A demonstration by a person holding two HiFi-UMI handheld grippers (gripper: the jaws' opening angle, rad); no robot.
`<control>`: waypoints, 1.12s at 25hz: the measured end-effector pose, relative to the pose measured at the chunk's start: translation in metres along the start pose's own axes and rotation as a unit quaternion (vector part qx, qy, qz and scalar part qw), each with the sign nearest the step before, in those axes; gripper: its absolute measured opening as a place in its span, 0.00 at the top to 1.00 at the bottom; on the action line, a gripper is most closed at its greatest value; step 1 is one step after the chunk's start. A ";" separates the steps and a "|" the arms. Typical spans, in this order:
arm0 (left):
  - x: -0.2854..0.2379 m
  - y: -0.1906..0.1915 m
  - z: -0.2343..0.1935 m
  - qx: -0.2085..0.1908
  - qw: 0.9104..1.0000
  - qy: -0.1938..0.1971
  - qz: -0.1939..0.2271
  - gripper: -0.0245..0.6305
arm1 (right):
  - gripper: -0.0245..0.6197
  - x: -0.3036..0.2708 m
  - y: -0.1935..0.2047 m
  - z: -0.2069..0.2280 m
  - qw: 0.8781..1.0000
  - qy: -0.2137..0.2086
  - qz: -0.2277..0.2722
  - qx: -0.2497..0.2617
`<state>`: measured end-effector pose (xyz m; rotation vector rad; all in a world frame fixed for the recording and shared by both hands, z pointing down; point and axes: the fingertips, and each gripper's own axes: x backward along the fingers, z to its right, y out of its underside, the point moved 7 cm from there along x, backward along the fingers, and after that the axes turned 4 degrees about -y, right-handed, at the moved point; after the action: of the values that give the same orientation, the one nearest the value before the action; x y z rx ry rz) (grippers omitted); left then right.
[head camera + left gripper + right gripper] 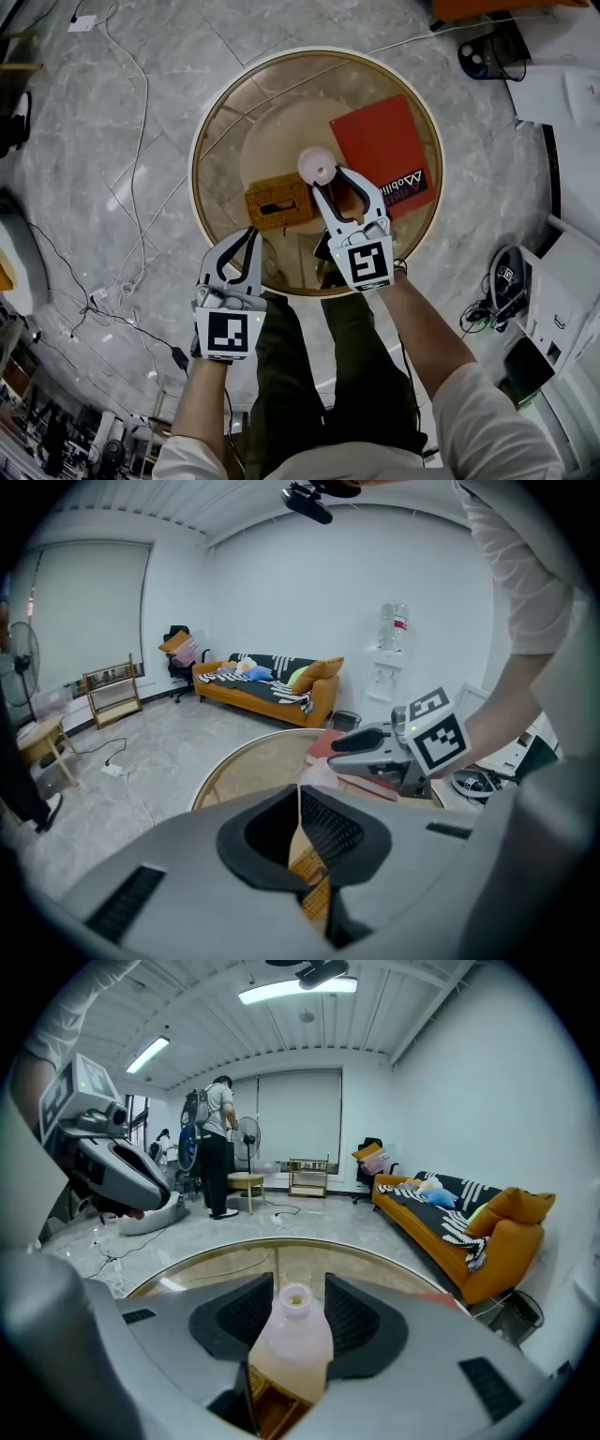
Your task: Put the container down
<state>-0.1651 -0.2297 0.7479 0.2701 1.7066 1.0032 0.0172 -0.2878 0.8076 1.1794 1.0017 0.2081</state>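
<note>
A pale pink bottle-shaped container [317, 165] stands upright between the jaws of my right gripper [329, 179] over the round glass table [202, 150]. In the right gripper view the container [291, 1335] fills the gap of the right gripper [298, 1309], whose jaws stand wide apart, so I read it as open. I cannot tell whether the container's base rests on the glass. A brown woven box [279, 204] lies just left of it and below it [267, 1412]. My left gripper [250, 232] hovers at the table's near edge, shut and holding nothing [300, 829].
A red mat [380, 141] with a black label lies on the table's right half. Cables [131, 187] trail over the marble floor at left. Boxes and devices [511, 281] crowd the right. An orange sofa [478, 1232] and a standing person [214, 1147] are further off.
</note>
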 end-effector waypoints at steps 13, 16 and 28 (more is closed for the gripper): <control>0.070 -0.091 0.019 -0.048 0.997 0.007 0.066 0.94 | 0.80 0.166 -0.073 0.018 0.996 0.083 -0.011 -0.029; 0.089 -0.106 0.025 -0.059 0.995 0.013 0.079 0.94 | 0.84 0.207 -0.089 0.020 0.994 0.109 -0.008 -0.026; 0.173 -0.146 0.056 -0.078 0.991 0.016 0.105 0.94 | 0.92 0.347 -0.133 0.008 0.981 0.187 0.044 -0.028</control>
<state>-0.1408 -0.1856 0.5205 0.3382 1.6427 1.2951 0.1770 -0.1356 0.5083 1.1562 1.2631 0.5405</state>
